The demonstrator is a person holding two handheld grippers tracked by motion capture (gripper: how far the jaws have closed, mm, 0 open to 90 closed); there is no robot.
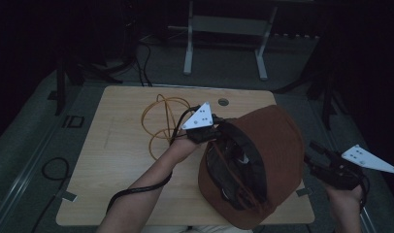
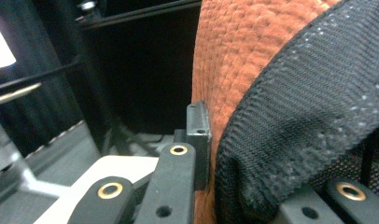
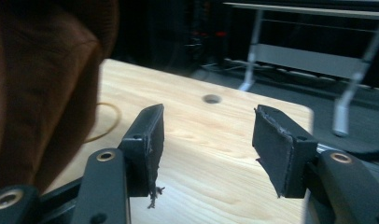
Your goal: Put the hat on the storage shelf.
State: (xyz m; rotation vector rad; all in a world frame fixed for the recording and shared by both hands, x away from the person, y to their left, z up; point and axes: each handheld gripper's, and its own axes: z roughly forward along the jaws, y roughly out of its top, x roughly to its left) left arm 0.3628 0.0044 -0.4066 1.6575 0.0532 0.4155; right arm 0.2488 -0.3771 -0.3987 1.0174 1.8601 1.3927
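Right now we hold a rust-brown cap point(image 1: 275, 155) up over the near right part of the wooden table point(image 1: 122, 160), its opening turned toward us so the black mesh lining point(image 1: 234, 165) shows in the high view. Our left gripper point(image 1: 209, 130) is at the cap's upper left edge, and its jaws are clamped on the rim there. In the left gripper view one black jaw presses against the outside of the brown corduroy fabric point(image 2: 239, 60), while the black mesh band point(image 2: 309, 121) bulges over the other jaw, so the rim sits pinched between the two. The grey three-cornered plate point(image 1: 200, 116) on that gripper faces up toward the camera.

Our right gripper point(image 1: 315, 154) hangs off the cap's right side, near it but apart from it, out past the table's right edge. Its jaws stand wide and hold nothing; in the right gripper view we see bare table between them, with the cap point(image 3: 43, 84) rising just beside the left jaw and outside the gap.

An orange cable point(image 1: 161, 121) lies looped on the table behind the left hand point(image 1: 183, 145), near a small round hole point(image 1: 223, 102) in the tabletop.
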